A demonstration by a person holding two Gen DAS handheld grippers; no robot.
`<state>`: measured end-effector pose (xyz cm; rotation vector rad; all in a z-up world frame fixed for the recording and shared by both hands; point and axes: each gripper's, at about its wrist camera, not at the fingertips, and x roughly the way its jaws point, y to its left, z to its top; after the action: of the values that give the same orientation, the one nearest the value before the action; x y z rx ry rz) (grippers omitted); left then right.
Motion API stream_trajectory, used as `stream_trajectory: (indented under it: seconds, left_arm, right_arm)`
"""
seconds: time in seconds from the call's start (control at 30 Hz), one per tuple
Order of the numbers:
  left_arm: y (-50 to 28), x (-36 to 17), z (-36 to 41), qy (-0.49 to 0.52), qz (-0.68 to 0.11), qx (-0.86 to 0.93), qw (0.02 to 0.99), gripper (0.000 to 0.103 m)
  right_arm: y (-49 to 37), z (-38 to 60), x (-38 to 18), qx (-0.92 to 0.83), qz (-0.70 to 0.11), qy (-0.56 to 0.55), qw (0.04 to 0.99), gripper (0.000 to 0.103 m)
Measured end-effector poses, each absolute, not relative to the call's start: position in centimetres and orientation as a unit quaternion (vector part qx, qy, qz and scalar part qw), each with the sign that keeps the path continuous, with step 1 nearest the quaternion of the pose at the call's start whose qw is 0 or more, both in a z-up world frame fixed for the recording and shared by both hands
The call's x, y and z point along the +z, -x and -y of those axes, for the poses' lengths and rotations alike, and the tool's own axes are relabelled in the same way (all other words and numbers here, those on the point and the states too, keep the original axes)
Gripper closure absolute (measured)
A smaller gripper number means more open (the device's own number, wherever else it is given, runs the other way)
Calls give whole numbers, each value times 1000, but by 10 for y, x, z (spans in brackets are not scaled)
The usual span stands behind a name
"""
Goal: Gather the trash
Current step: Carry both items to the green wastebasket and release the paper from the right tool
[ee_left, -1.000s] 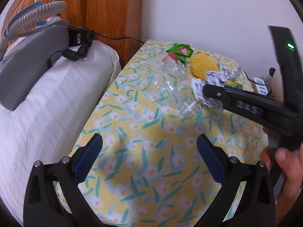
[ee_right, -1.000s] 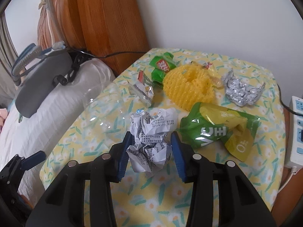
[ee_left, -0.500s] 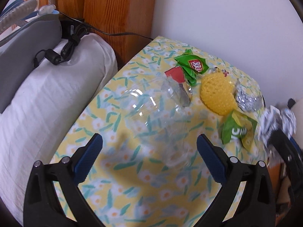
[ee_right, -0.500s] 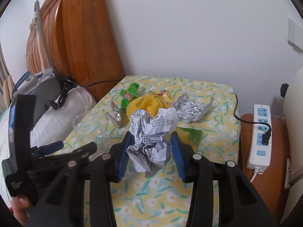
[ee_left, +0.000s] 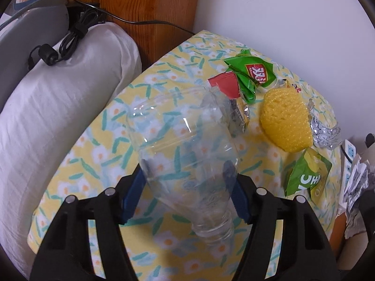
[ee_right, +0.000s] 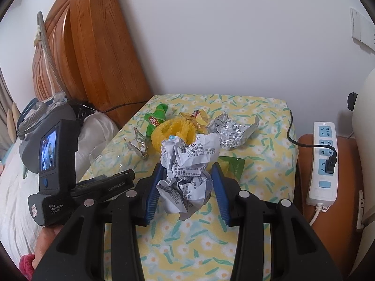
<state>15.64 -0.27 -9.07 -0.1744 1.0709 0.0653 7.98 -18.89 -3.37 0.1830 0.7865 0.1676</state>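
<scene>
Left gripper [ee_left: 187, 187], left wrist view: jaws are closing around a clear plastic bottle [ee_left: 187, 154] that lies on its side on the floral-cloth table [ee_left: 98, 164]. Both blue pads [ee_left: 132, 194] sit at the bottle's shoulder; whether they already press on it cannot be told. The bottle's long axis runs away from the camera, neck toward the gripper, base toward the far trash. Beyond it lie a green snack wrapper [ee_left: 253, 75], a yellow foam net [ee_left: 286, 119] and crumpled foil [ee_left: 324, 132].

Right gripper [ee_right: 186, 185], right wrist view: jaws are clamped on a crumpled paper ball [ee_right: 187, 164], held above the table [ee_right: 269, 164]. The left gripper [ee_right: 103, 185] appears at lower left by the bottle [ee_right: 107, 161]. A power strip [ee_right: 324, 159] lies to the right, apart from the table.
</scene>
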Motion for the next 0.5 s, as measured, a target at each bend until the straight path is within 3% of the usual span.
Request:
stream_trajectory:
  seconds: [0.5]
  left_arm:
    - [-54,-41,-5,10,-465,6,885,40]
  right_arm:
    - [-54,168,-32,92,-400,-56,910,60]
